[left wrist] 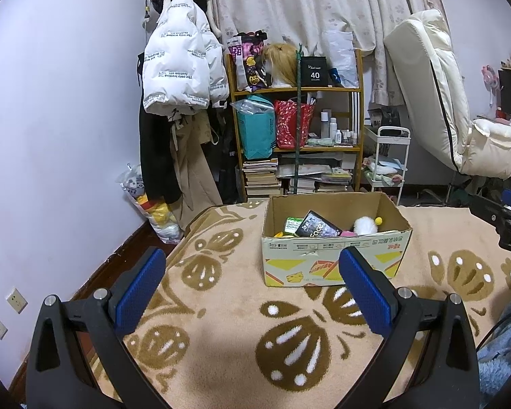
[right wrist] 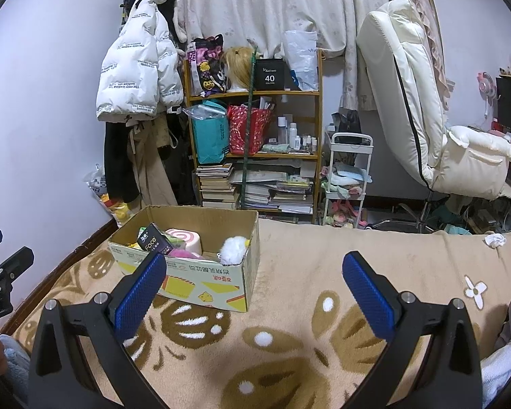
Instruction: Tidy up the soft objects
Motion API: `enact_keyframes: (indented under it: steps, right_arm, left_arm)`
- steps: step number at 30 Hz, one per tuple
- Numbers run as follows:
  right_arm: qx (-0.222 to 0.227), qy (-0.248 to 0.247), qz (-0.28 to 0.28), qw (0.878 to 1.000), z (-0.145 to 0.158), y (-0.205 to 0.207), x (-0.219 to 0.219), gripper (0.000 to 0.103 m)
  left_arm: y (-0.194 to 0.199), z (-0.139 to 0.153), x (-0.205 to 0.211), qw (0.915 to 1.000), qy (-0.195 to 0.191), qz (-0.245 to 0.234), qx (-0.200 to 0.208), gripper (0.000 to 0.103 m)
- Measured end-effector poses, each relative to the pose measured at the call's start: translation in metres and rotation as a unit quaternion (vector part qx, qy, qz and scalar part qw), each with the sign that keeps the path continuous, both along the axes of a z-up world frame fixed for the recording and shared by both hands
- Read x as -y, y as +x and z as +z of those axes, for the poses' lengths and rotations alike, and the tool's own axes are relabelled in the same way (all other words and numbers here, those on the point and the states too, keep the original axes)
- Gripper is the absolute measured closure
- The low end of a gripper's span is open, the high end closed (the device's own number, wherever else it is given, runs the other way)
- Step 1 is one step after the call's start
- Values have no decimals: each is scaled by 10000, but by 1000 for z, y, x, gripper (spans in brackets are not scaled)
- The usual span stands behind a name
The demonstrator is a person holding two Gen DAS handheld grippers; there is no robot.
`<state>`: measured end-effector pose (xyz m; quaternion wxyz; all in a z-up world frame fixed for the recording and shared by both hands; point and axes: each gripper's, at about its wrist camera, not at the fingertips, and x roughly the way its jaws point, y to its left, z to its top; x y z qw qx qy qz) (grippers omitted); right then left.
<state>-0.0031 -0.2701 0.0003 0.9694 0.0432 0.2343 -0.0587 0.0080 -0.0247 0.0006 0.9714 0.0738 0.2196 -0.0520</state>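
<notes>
An open cardboard box stands on the patterned beige blanket; it also shows in the right wrist view. Inside lie a black "Face" tissue pack, a pink swirl roll cushion, a white fluffy toy, a magenta soft item and a green pack. My left gripper is open and empty, just in front of the box. My right gripper is open and empty, to the right of the box. A crumpled white tissue lies at the blanket's far right.
A wooden shelf with bags, bottles and stacked books stands behind the bed. Coats hang at the left wall. A white cart and a white chair stand at the right. A bag of plush toys sits on the floor.
</notes>
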Motion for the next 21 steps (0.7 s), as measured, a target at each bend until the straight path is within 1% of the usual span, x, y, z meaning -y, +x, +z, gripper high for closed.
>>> enact_keyframes:
  steps: [21]
  right_arm:
    - [-8,17,-25,10000,-1,-2,0,0]
  left_arm:
    - [-1,-2,2,10000,-2,-10,9,3]
